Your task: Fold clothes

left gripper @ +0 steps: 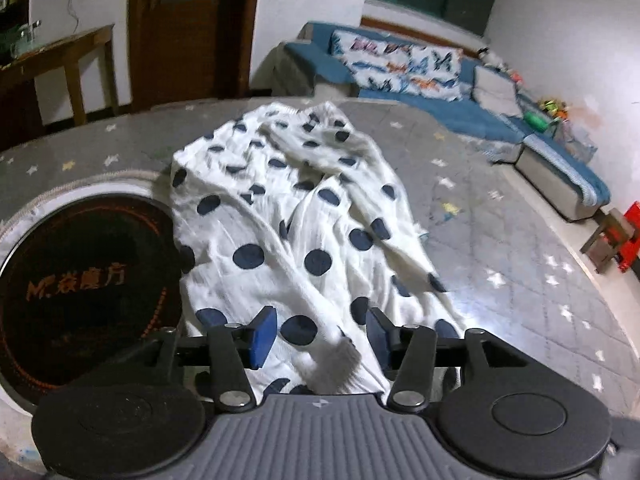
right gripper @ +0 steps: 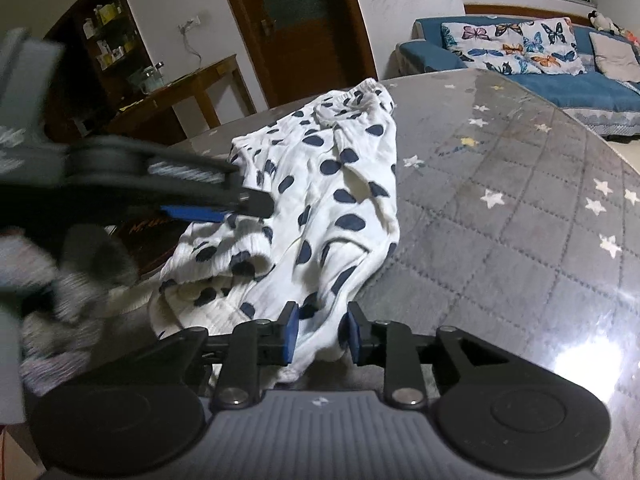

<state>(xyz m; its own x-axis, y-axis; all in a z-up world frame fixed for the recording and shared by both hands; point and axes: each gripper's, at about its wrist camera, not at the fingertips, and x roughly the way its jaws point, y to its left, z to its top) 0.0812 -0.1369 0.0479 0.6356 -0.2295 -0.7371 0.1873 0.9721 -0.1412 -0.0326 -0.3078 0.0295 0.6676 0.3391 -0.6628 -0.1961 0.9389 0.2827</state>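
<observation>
A white garment with dark blue polka dots [left gripper: 296, 216] lies crumpled on the round grey table. My left gripper [left gripper: 320, 336] is open, its blue pads wide apart over the near edge of the cloth. In the right wrist view the same garment [right gripper: 320, 208] stretches away from me. My right gripper [right gripper: 322, 334] stands partly open with a fold of the near hem between its pads; the pads do not press on it. The left gripper [right gripper: 224, 210] shows blurred at the left of that view, above the cloth.
The table [left gripper: 500, 240] has a grey quilted cover with stars under glass. A black round induction plate [left gripper: 88, 280] sits in it left of the garment. A blue sofa [left gripper: 420, 80] with cushions stands behind, and a wooden side table [right gripper: 180, 88] and door at the back.
</observation>
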